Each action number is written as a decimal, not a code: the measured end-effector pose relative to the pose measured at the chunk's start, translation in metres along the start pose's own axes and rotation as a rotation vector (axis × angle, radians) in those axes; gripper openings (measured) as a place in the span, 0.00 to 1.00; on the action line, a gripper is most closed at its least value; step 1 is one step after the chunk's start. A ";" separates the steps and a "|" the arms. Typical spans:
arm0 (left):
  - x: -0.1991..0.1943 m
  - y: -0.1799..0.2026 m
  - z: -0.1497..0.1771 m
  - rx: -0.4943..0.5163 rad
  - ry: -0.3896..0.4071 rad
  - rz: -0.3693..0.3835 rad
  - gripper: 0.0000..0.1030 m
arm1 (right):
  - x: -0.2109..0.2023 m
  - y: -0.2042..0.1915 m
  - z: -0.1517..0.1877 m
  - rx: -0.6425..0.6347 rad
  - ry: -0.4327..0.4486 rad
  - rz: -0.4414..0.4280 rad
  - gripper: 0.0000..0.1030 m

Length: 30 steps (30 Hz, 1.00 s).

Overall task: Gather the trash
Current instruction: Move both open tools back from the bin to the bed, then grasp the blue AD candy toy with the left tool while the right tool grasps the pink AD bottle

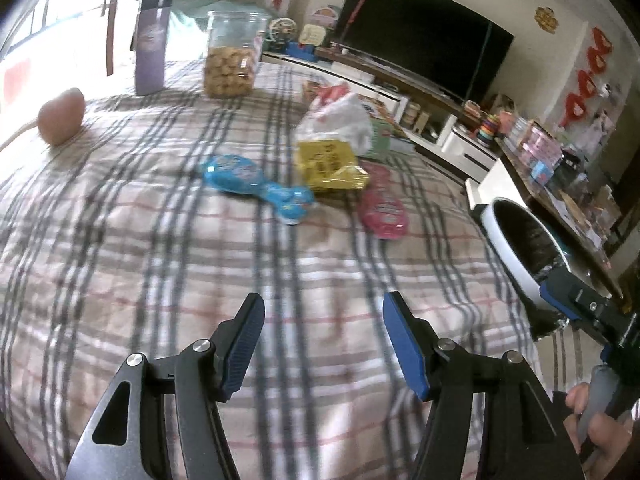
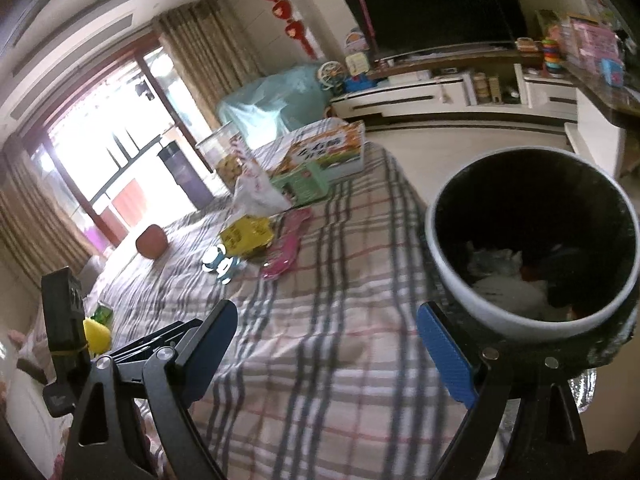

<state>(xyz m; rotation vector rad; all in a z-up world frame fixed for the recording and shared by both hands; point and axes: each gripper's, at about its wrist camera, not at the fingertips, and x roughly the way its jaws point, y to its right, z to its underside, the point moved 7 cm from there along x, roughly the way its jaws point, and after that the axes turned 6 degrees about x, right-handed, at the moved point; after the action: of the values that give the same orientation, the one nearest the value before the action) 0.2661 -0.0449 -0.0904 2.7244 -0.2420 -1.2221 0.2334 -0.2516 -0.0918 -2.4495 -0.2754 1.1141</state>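
Note:
On the plaid cloth lie a blue wrapper (image 1: 256, 182), a yellow packet (image 1: 328, 164) and a pink wrapper (image 1: 382, 206), with a white plastic bag (image 1: 340, 122) behind them. They also show in the right wrist view: blue wrapper (image 2: 220, 264), yellow packet (image 2: 248, 234), pink wrapper (image 2: 286, 248). A white bin with a black liner (image 2: 452, 284) stands at the table's right edge with some trash inside; it also shows in the left wrist view (image 1: 508, 244). My left gripper (image 1: 324, 344) is open and empty, short of the wrappers. My right gripper (image 2: 328, 348) is open and empty beside the bin.
A purple bottle (image 1: 151, 44) and a jar of snacks (image 1: 232, 56) stand at the far end. A brown round object (image 1: 62, 116) lies left. A colourful box (image 2: 324, 152) and green booklet (image 2: 304, 184) lie beyond the bag. A TV stand lines the wall.

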 end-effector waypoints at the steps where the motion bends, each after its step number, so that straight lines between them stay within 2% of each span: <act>1: -0.001 -0.004 0.001 -0.005 0.000 -0.005 0.59 | 0.003 -0.004 0.001 -0.007 -0.004 -0.004 0.90; 11: 0.004 -0.035 -0.009 -0.050 -0.001 -0.036 0.60 | 0.029 -0.022 0.004 -0.035 -0.033 -0.009 0.90; 18: 0.020 -0.055 -0.028 -0.071 -0.001 -0.054 0.62 | 0.052 -0.033 0.002 -0.061 -0.055 -0.016 0.90; 30: 0.077 -0.081 -0.077 -0.115 -0.030 -0.064 0.62 | 0.092 -0.049 -0.005 -0.125 -0.089 -0.013 0.86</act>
<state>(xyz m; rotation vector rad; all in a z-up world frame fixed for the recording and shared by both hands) 0.3812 0.0234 -0.1115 2.6358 -0.0862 -1.2533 0.2975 -0.1779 -0.1275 -2.5060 -0.3991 1.2362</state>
